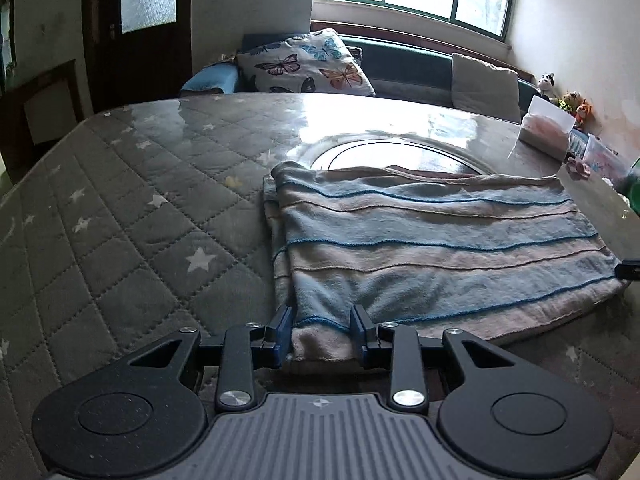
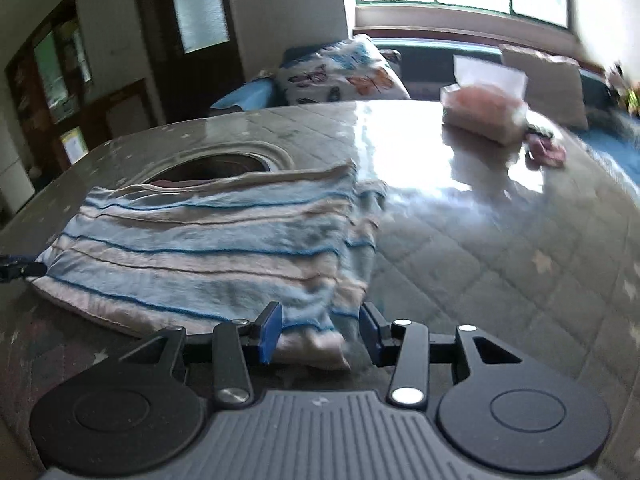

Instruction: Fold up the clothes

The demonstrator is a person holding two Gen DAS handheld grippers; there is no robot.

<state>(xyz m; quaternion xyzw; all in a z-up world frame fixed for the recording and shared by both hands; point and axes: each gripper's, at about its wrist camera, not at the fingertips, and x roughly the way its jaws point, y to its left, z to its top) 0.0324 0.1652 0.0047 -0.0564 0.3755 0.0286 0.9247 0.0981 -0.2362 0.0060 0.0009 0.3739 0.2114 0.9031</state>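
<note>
A fuzzy garment point(image 1: 432, 240) with pale blue, beige and dark blue stripes lies folded flat on the table; the right wrist view shows the same garment point(image 2: 208, 240). My left gripper point(image 1: 322, 332) is open, its blue-padded fingers on either side of the garment's near left corner. My right gripper point(image 2: 320, 330) is open too, its fingers straddling the near right corner. Neither has closed on the cloth. The tip of the right gripper point(image 1: 628, 270) pokes in at the right edge of the left wrist view. The right wrist view is motion-blurred.
The table point(image 1: 120, 208) wears a grey quilted star-print cover under clear plastic, with a round glass inset point(image 1: 400, 156) behind the garment. A tissue pack point(image 2: 484, 116) and small clutter point(image 2: 546, 152) sit at the far right. A sofa with a butterfly cushion point(image 1: 308, 64) stands behind.
</note>
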